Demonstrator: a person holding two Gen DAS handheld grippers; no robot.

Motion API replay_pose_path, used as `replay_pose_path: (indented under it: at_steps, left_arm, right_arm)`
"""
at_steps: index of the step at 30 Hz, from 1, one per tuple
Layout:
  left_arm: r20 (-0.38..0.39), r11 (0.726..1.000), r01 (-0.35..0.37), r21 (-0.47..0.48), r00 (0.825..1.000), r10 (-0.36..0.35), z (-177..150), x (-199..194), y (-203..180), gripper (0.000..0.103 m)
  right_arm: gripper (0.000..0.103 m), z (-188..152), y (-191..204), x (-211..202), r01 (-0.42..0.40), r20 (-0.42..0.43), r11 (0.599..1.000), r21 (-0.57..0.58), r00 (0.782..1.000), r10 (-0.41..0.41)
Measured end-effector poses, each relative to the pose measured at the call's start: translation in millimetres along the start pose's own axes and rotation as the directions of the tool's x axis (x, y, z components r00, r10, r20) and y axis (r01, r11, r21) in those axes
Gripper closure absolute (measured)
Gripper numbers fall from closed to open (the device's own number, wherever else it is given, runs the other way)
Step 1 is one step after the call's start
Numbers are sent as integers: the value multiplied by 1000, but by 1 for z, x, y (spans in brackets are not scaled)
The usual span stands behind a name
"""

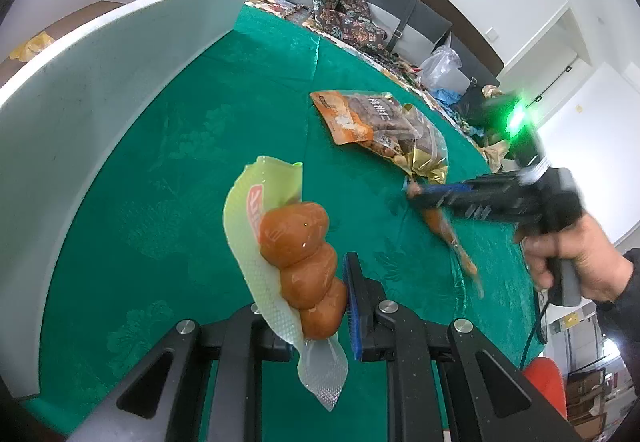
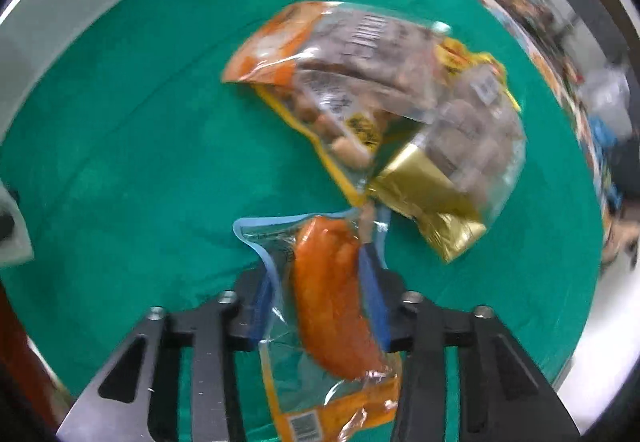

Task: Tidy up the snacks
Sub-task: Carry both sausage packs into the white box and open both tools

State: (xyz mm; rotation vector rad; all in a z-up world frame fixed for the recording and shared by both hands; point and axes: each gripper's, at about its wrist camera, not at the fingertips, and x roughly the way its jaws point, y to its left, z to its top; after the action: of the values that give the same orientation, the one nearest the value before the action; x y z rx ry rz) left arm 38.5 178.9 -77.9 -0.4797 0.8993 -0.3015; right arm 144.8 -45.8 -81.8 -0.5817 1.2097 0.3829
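My left gripper (image 1: pixel 316 302) is shut on a vacuum pack of brown round sausage balls (image 1: pixel 304 254) and holds it above the green tablecloth (image 1: pixel 168 170). My right gripper (image 2: pixel 320 282) is shut on a clear pack with an orange chicken piece (image 2: pixel 328 306); the right gripper (image 1: pixel 416 194) also shows in the left wrist view, low over the cloth with the orange pack (image 1: pixel 452 238) hanging from it. Two larger snack bags, orange and gold (image 2: pixel 372 102), lie overlapping on the cloth just beyond the right gripper; they also show in the left view (image 1: pixel 380 126).
A white box wall (image 1: pixel 100 74) stands at the left of the table, with a yellow item (image 1: pixel 32 46) behind it. A sofa with patterned cushions (image 1: pixel 348 14) and a plastic bag (image 1: pixel 444 66) lie beyond the table's far edge.
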Motion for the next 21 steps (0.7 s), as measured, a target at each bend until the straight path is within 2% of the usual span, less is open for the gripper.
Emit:
replay_pose_path:
  at_steps: [1,4,7,9,12,13,15,16,19,21]
  left_arm:
    - [4,1000,5,2,1000,-5,1,-2,-1,85]
    - [19,1000,21,6,1000,-22,3,-7,-5,85]
    - [39,999,36,-1,999,-36,6,-17,-9,85]
    - [57,999,46,-9,997,-45,10,-29,-12,85]
    - [95,997,71,-28,993,-68,20,-56,-11,85]
    - [114,997,76,-34,991,-71,24,-68,-10,85]
    - [162,997,67,-46,985,-58,38,-96,-1,85]
    - [184,997,56,-51,982,-46,44,-109,4,85]
    - [243,996,8,-85,970,13,66,-151,33,85]
    - [267,991,-70,-110,959,97,81,-173,60,85]
  right_arm:
    - [84,2,-8,-8,-36,23,998,53,999,35]
    - [87,0,-37,-37,-203,128,956,211,975,179]
    - [87,-3,-61,-50,-329,221,899,288,937,272]
    - [88,-5,-66,-64,-421,292,847,324,896,333]
    - [91,4,-73,-89,-551,395,761,343,820,416]
    - [91,5,-71,-98,-586,400,738,335,798,451]
    - [92,14,-62,-121,-656,458,689,306,737,498]
    - [97,20,-54,-132,-683,482,673,283,708,516]
    - [99,50,-24,-163,-783,555,591,192,584,593]
    - [99,77,5,-189,-820,575,559,119,516,635]
